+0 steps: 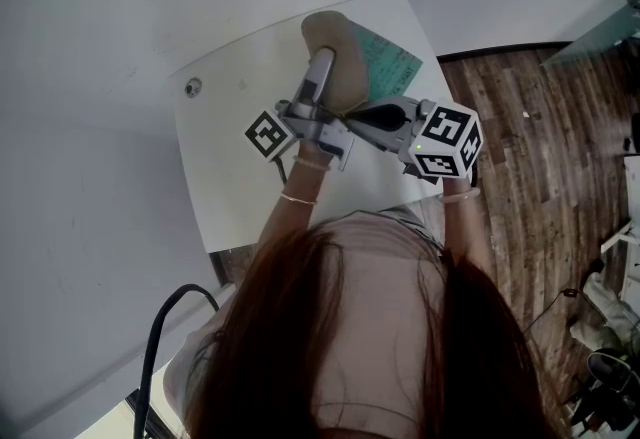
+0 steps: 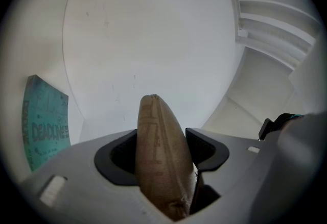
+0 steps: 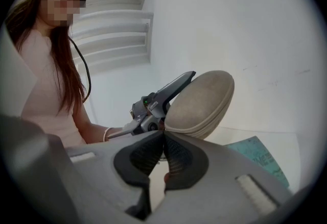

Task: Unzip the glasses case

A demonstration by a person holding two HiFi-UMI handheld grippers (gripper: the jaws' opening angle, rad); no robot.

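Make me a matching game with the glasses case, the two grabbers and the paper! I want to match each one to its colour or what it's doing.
Things:
1. glasses case
2. left gripper
3. right gripper
4. paper sheet

Colour or state:
A. teal, lying on the white table
B. jaws pressed together
C. tan
D. jaws clamped around the case

Right pairs: 1-C, 2-D, 3-B, 4-A.
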